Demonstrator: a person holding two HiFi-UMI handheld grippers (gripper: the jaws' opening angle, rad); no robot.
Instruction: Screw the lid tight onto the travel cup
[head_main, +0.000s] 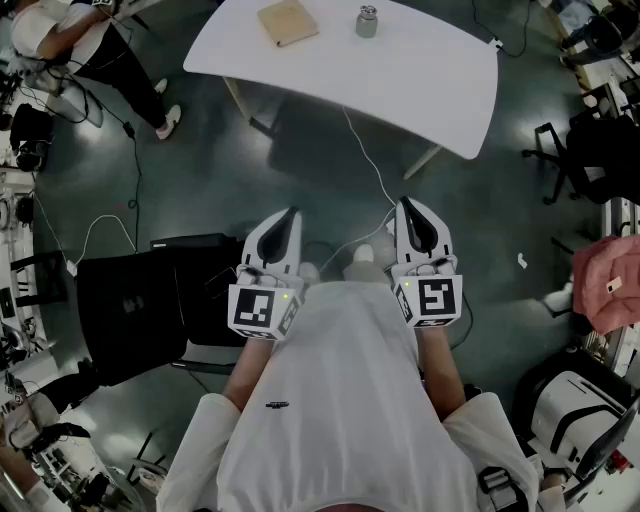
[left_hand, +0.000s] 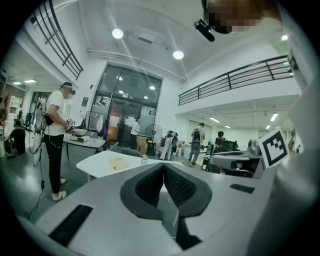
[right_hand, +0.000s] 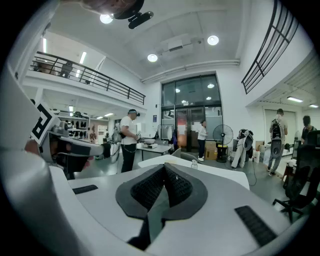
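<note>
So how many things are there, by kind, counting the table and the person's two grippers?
Grippers: 2 (left gripper, right gripper, both shut, empty)
White table: 1
Tan flat object: 1
Small grey cup: 1
Total: 5

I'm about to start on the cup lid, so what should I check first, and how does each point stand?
1. Left claw empty: ok, shut on nothing.
2. Right claw empty: ok, shut on nothing.
3. Cup upright on the white table: ok.
4. Cup within reach: not ok, floor lies between it and both claws.
5. Cup's top capped or open: cannot tell, too small.
</note>
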